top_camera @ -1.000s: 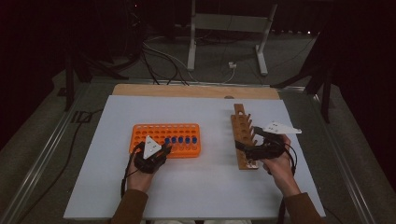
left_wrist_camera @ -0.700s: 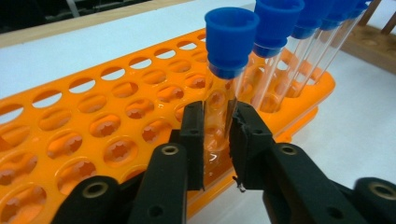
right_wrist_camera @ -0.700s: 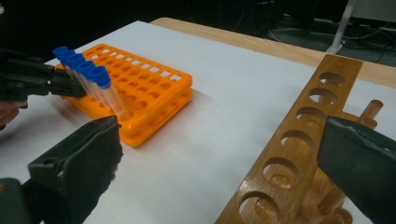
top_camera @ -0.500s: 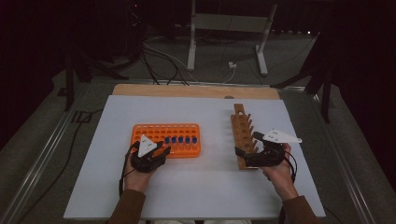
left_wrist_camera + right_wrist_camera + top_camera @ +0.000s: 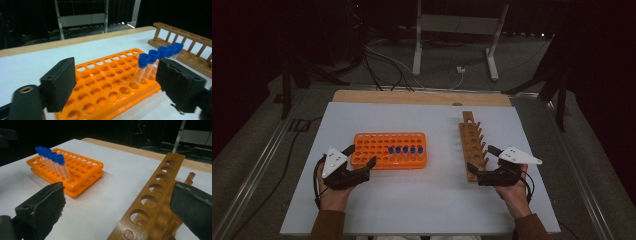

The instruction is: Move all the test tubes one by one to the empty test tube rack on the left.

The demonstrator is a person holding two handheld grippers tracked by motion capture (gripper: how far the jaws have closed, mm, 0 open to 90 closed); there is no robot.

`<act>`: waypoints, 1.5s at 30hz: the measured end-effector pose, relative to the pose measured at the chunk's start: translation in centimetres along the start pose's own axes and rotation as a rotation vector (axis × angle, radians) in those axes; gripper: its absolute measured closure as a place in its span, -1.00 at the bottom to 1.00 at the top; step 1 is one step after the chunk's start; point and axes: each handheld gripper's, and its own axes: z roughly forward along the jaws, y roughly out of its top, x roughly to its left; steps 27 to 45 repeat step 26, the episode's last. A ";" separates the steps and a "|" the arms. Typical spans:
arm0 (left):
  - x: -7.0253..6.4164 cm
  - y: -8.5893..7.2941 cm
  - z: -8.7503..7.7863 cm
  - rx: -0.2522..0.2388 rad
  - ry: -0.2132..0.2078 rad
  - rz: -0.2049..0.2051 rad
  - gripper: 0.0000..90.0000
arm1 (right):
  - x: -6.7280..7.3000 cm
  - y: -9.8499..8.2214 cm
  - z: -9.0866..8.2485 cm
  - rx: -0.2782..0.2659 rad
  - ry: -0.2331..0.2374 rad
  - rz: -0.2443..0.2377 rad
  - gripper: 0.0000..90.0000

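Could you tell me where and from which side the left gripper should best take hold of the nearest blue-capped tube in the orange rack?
Probably at the blue cap of the end tube, coming from above. The tube leans only slightly in the orange rack, its cap well clear of the holes, and its neighbours crowd just one side. The left gripper, jaws just opened and empty, could straddle it across the row.

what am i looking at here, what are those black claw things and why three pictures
A person sits at a white table holding a hand-held gripper in each hand: the left hand-held gripper and the right hand-held gripper. One camera looks down from above; the other two ride on the grippers, looking along their black jaws. On the table lie an orange tube rack holding five blue-capped test tubes, and an empty wooden tube rack. Both grippers are open and hold nothing; the left one's jaws have just been opening beside the orange rack.
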 end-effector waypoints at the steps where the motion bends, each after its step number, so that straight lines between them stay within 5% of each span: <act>1: 0.2 0.0 -0.3 -0.007 0.005 -0.001 -0.64 | 0.0 -0.2 -0.1 -0.008 -0.005 -0.002 -1.00; 10: 1.0 -0.8 -1.8 0.000 0.034 0.000 -0.98 | -0.6 -1.4 -1.8 -0.063 -0.025 0.037 -1.00; 45: 1.9 -2.1 -2.3 0.009 0.052 -0.021 -0.98 | -0.9 -1.8 -1.8 -0.044 -0.054 0.046 -1.00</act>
